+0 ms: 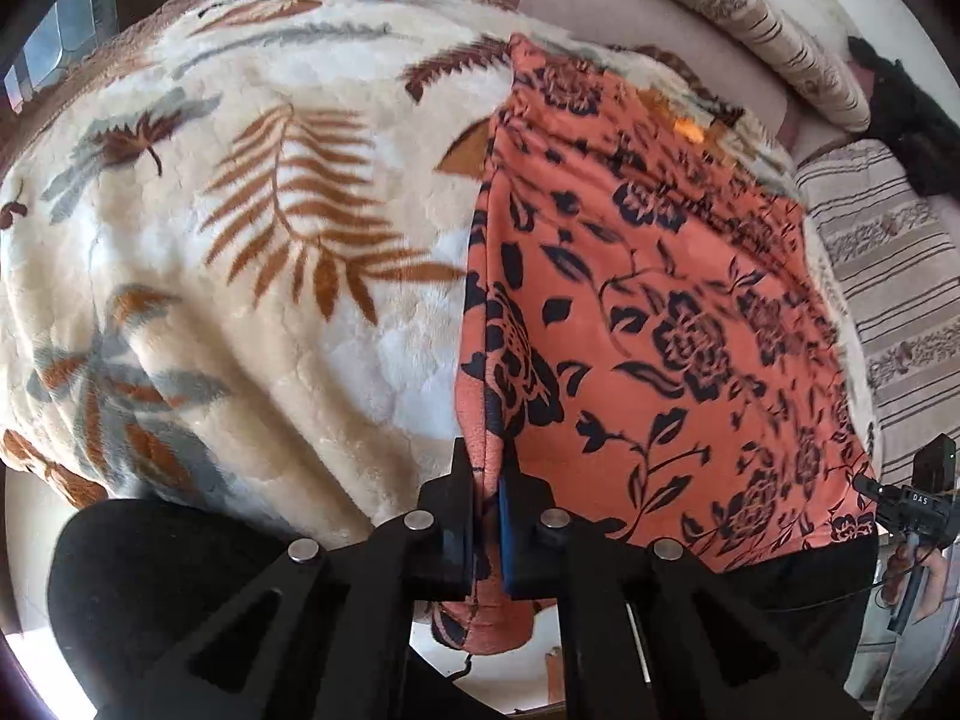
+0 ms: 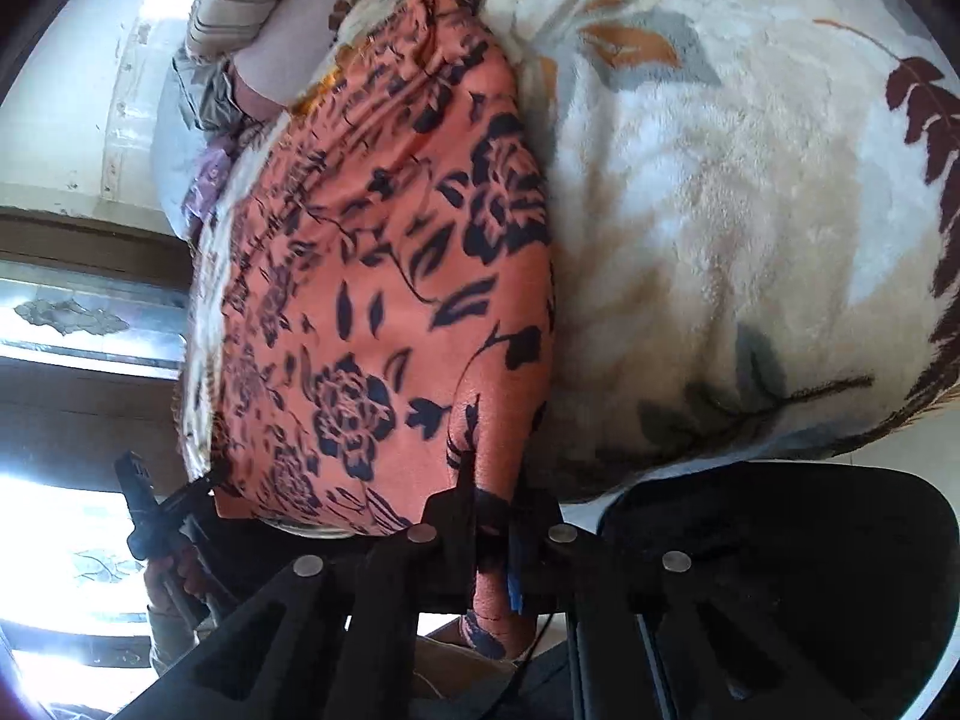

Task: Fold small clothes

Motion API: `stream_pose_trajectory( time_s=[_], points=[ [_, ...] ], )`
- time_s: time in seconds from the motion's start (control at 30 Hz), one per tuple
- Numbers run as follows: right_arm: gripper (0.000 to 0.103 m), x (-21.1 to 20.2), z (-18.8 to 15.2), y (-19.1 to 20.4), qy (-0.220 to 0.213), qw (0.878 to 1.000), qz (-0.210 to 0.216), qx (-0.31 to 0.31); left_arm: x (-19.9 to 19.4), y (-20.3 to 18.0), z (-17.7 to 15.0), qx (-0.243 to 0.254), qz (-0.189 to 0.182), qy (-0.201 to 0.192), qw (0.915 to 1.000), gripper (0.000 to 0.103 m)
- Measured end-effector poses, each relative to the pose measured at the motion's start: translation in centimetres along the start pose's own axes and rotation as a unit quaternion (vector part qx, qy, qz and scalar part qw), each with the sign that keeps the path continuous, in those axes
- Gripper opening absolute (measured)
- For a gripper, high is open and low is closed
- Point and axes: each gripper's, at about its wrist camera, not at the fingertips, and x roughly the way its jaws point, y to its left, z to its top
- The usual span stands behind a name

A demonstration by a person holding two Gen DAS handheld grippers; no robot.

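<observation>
An orange garment with black flower print (image 1: pixel 648 300) lies spread flat on a cream leaf-patterned blanket (image 1: pixel 252 228). My left gripper (image 1: pixel 487 480) is shut on the garment's near left corner, cloth bunched between its jaws and hanging below. My right gripper (image 2: pixel 489 492) is shut on the garment (image 2: pixel 372 276) at its near right corner, with cloth hanging below the jaws too. The right gripper also shows in the left wrist view (image 1: pixel 918 498) at the far right, and the left gripper shows in the right wrist view (image 2: pixel 150 504) at lower left.
The blanket (image 2: pixel 720 210) covers a bed. Striped cushions (image 1: pixel 888 276) lie along the far side with a black item (image 1: pixel 906 120) on them. A window (image 2: pixel 78 324) and wooden frame are at the left of the right wrist view.
</observation>
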Motion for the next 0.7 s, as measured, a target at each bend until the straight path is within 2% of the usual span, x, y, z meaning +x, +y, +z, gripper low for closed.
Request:
stream_pose_trajectory(
  time_s=[0.07,0.13,0.2,0.27,0.33,0.37,0.43,0.53,0.6,0.63,0.7],
  points=[
    [0.007,-2.1,0.5,0.4,-0.031,0.998,0.045,0.006,-1.8,-0.5,0.6,0.009,-0.008,-0.024,0.9996,0.006],
    [0.007,-3.0,0.9,0.4,-0.048,0.996,0.071,0.013,-1.7,-0.5,0.9,0.011,-0.006,-0.023,0.9997,0.006],
    [0.007,-1.8,0.8,-0.3,-0.038,0.996,0.071,0.024,-0.1,0.2,0.7,0.005,0.005,0.006,1.0,0.006],
    [0.007,0.4,0.3,-1.5,-0.011,0.996,0.069,0.047,1.8,1.2,0.0,-0.007,0.008,0.039,0.9992,0.006],
    [0.007,1.8,-0.2,-2.0,0.005,0.996,0.067,0.054,2.3,1.1,-0.3,-0.003,0.012,0.045,0.9989,0.006],
    [0.007,1.8,-0.2,-1.7,0.002,0.997,0.067,0.05,2.0,0.9,-0.1,-0.002,0.004,0.041,0.9991,0.006],
    [0.007,1.2,0.5,-1.0,-0.007,0.994,0.093,0.053,0.7,0.5,1.2,-0.007,-0.026,0.023,0.9994,0.006],
    [0.007,-0.8,2.8,0.7,-0.043,0.991,0.12,0.036,-2.2,-0.5,4.5,-0.012,-0.071,-0.031,0.9969,0.006],
    [0.007,-1.8,4.5,1.7,-0.069,0.989,0.129,0.023,-2.5,-1.1,6.7,-0.013,-0.071,-0.058,0.9957,0.006],
    [0.007,-1.5,5.4,1.7,-0.074,0.99,0.123,0.016,-1.6,-1.4,7.4,-0.006,-0.054,-0.054,0.9971,0.006],
    [0.007,0.4,6.3,0.6,-0.052,0.991,0.114,0.038,2.7,-1.3,8.2,-0.011,-0.022,0.015,0.9996,0.006]
  ],
)
